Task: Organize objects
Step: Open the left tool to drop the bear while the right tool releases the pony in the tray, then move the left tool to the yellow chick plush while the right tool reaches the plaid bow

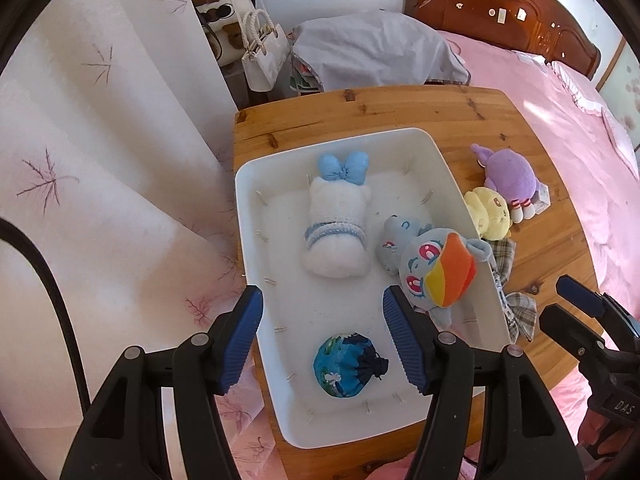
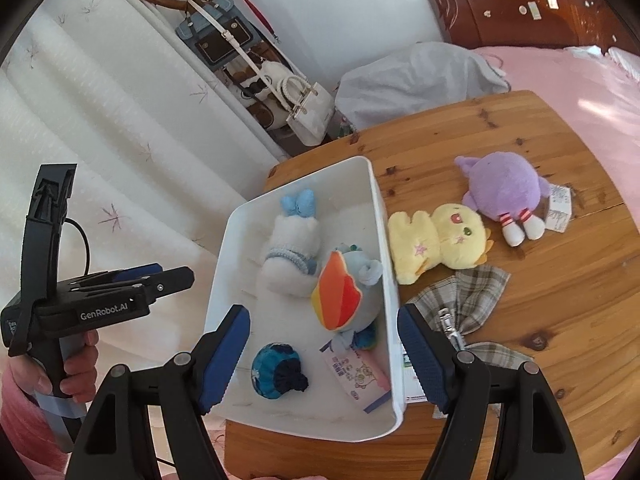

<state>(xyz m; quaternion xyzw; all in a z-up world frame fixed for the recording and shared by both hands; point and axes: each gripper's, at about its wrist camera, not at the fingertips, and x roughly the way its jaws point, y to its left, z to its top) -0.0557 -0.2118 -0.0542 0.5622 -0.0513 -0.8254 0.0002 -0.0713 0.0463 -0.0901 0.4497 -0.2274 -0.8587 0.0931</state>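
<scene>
Hovering open and empty, the left tongs [image 1: 322, 338] and right tongs [image 2: 324, 358] hang over the white plastic bin [image 2: 384, 248] at the worktop's [image 2: 520, 140] left edge, three plush toys already inside, while the yellow plush chick [image 2: 436, 240] and purple plush toy [image 2: 504, 188] lie outside near its right wall, likely next.

Both cameras look steeply down from close above the white bin [image 1: 256, 184] on the worktop [image 1: 360, 112]. The left view sits over the bin's near end; the right view looks from its right. Both share bin, worktop and bed [image 1: 560, 120].
</scene>
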